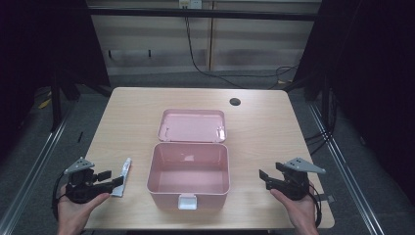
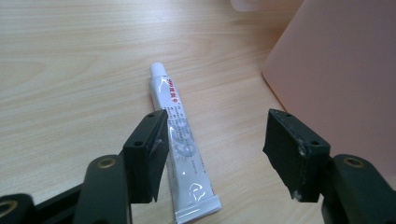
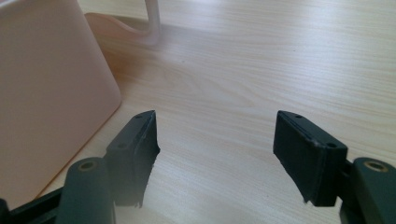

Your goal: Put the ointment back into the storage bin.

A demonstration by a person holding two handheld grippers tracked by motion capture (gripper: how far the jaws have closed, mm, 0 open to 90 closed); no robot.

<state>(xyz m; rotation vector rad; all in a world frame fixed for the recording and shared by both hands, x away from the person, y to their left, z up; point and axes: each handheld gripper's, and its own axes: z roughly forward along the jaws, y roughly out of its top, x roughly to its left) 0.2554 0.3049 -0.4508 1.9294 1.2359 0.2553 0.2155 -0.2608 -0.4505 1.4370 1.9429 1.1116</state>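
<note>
A pink box [image 1: 189,176] stands open at the table's middle, its lid [image 1: 192,126] laid flat behind it. Nothing shows inside. A white tube with red print [image 1: 123,176] lies on the table just left of the box. My left gripper [image 1: 111,177] is open at the tube's near end; in the left gripper view the tube [image 2: 182,144] lies beside the left jaw, partly between the jaws. My right gripper [image 1: 265,178] is open over bare table to the right of the box, with the box wall [image 3: 46,93] at its left.
The wooden table [image 1: 264,127] has a dark round hole [image 1: 235,102] near its far right. A white latch [image 1: 187,201] sits on the box's front wall. Dark floor, rails and cables surround the table.
</note>
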